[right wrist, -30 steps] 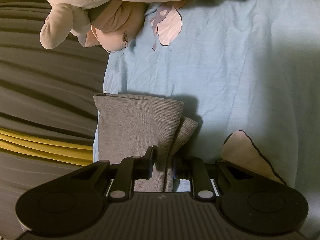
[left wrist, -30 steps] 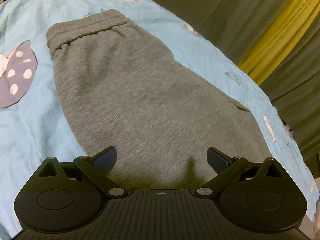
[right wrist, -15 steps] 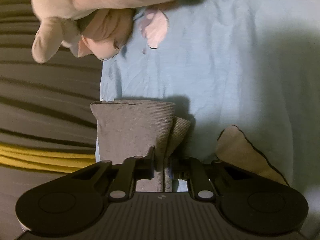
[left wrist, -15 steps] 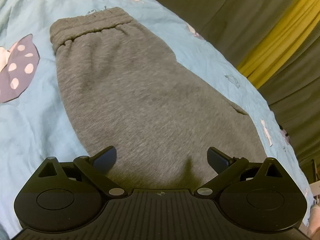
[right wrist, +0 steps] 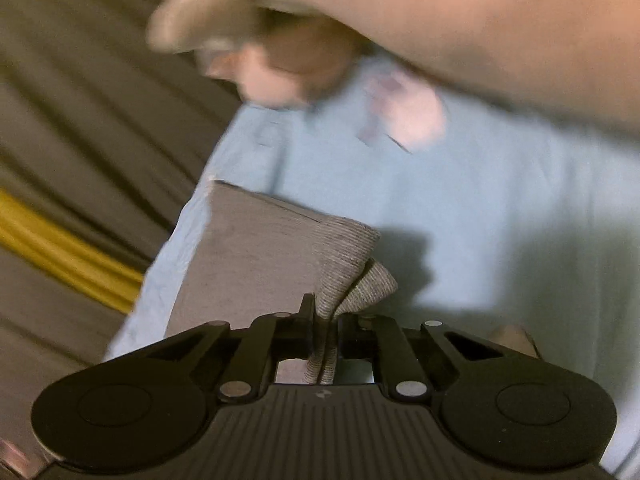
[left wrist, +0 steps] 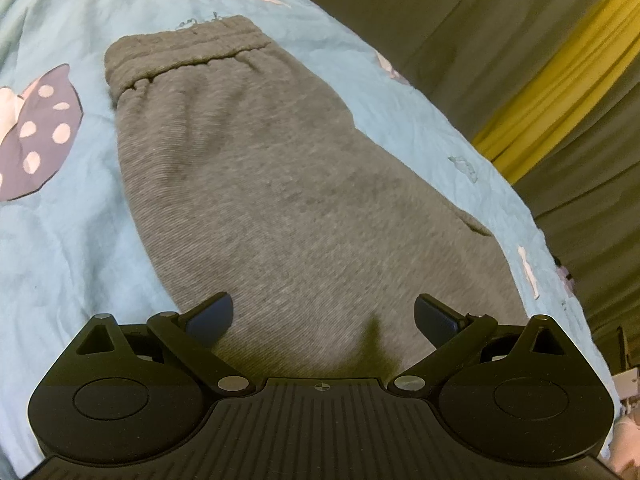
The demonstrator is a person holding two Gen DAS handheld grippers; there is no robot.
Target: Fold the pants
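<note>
Grey sweatpants (left wrist: 280, 184) lie flat on a light blue bedsheet (left wrist: 60, 240), the elastic waistband (left wrist: 188, 50) at the far end. My left gripper (left wrist: 324, 314) is open and empty, low over the near part of the pants. In the right wrist view my right gripper (right wrist: 325, 320) is shut on the leg-end hems of the pants (right wrist: 344, 264), two ribbed layers pinched between its fingers. The rest of that leg (right wrist: 248, 256) hangs down towards the sheet (right wrist: 500, 220). The view is blurred.
A pink plush toy (right wrist: 288, 40) lies at the far edge of the bed in the right view. A dark polka-dot print (left wrist: 40, 136) marks the sheet at left. Olive curtains with a yellow stripe (left wrist: 560, 72) hang beside the bed edge.
My right gripper has lifted and swung with the hems still pinched; the view has tilted and blurred. The left gripper has drifted slightly back, still open.
</note>
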